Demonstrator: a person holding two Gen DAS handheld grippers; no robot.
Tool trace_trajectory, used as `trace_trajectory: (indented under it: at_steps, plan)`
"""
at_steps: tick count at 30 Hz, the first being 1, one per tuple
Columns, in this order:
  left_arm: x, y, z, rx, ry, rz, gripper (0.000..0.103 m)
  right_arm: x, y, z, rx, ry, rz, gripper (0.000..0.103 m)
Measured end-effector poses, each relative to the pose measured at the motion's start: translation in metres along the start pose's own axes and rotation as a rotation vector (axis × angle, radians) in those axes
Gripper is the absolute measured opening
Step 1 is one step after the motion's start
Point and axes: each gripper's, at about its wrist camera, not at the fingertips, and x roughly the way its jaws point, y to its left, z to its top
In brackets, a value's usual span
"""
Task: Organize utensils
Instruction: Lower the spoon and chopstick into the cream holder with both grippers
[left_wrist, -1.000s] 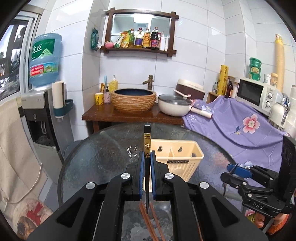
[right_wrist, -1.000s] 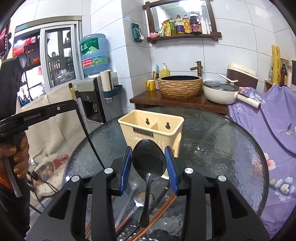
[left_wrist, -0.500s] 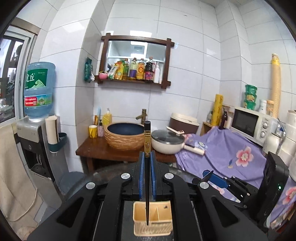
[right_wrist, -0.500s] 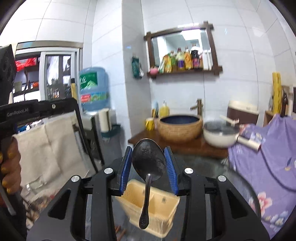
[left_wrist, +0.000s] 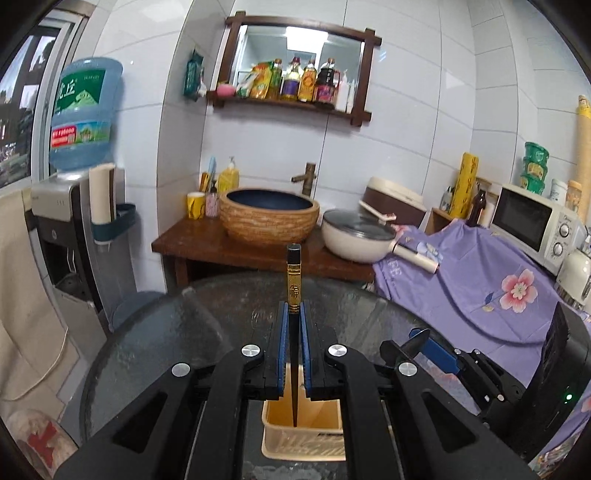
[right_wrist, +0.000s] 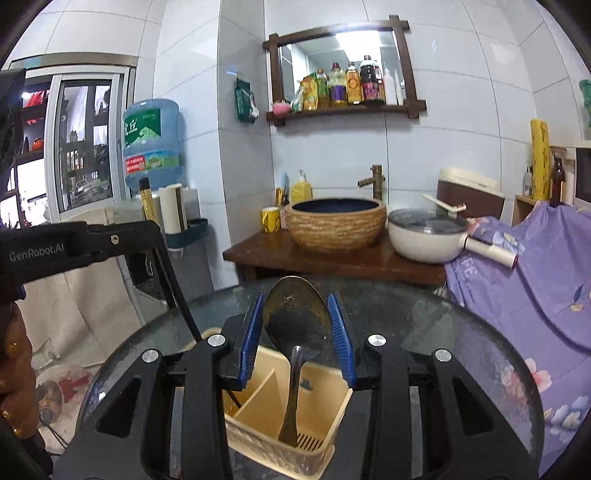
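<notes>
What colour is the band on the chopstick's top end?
Gold, under a black tip, on the chopstick; clearest in the left wrist view.

A round glass table (left_wrist: 155, 350) with a dark, mottled top fills the lower part of both views. A cream plastic utensil holder (right_wrist: 325, 406) with two compartments stands directly on it, at about 6 o'clock in each view. Beyond the table's far rim, at 12 o'clock, a brown wooden counter (right_wrist: 332, 260) carries a woven-look basin (right_wrist: 334, 225), a white lidded pan (right_wrist: 424, 236) and a yellow cup (right_wrist: 270, 218).
</notes>
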Motion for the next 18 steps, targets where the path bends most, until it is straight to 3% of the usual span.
trace_trajectory:
  at_steps: [8,18]
  plan:
    - [0.019,0.012,-0.033,-0.012,0.082,0.002,0.006,0.007,0.008,-0.038,-0.033,0.041,0.007,0.037]
    - [0.021,0.013,-0.039,0.001,0.09,0.001,0.002,0.004,0.012,-0.047,-0.053,0.036,-0.007,0.038]
